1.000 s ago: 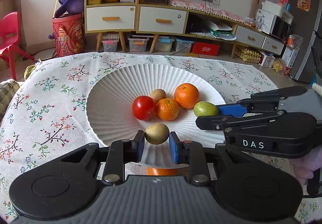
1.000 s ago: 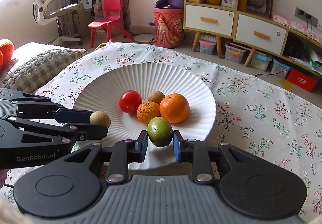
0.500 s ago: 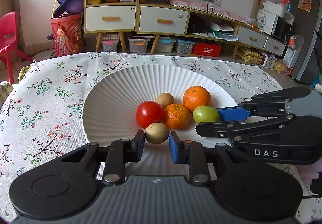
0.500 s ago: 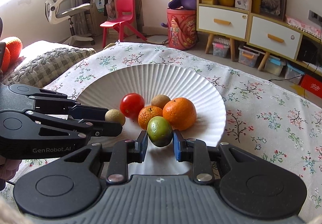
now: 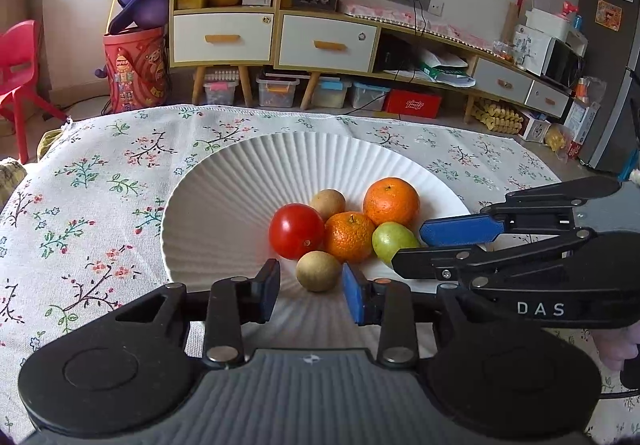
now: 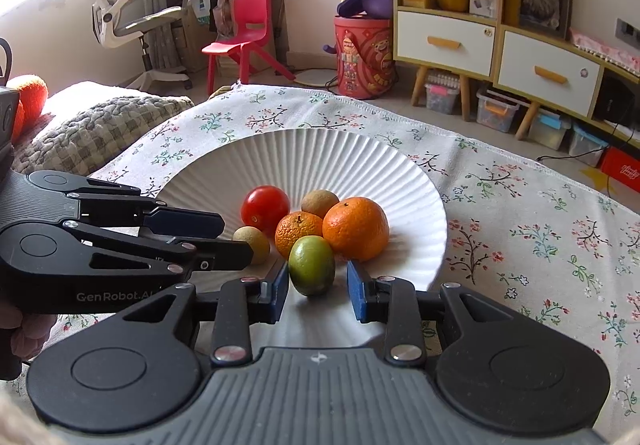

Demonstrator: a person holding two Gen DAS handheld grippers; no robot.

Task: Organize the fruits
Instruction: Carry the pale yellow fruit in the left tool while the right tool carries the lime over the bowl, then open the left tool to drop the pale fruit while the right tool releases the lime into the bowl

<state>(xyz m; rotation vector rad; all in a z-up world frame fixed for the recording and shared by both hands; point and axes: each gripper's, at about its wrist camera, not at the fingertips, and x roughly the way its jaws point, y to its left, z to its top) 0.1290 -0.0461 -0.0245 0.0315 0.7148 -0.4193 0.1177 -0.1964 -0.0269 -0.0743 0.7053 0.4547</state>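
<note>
A white ribbed plate point(image 5: 224, 205) point(image 6: 400, 181) sits on the flowered tablecloth. On it lie a red tomato point(image 5: 296, 231) point(image 6: 265, 206), a small orange point(image 5: 349, 236) point(image 6: 298, 231), a larger orange point(image 5: 391, 201) point(image 6: 355, 227) and a brown fruit point(image 5: 328, 204) point(image 6: 320, 203). My left gripper point(image 5: 311, 287) is open around a second brown fruit point(image 5: 318, 271) point(image 6: 252, 244) resting on the plate. My right gripper point(image 6: 318, 285) is open around a green fruit point(image 6: 312, 265) point(image 5: 394, 241) resting on the plate. Each gripper shows from the side in the other's view.
The flowered tablecloth point(image 5: 92, 197) point(image 6: 540, 229) covers the table around the plate. A knitted grey cushion point(image 6: 92, 129) lies at the left. Behind the table's far edge are a red bin point(image 5: 136, 69), shelves with drawers and a red chair point(image 6: 244, 33).
Both grippers have opened. The brown fruit and the green fruit, held before, now rest on the plate beside the other fruits. Both grippers moved forward toward the pile.
</note>
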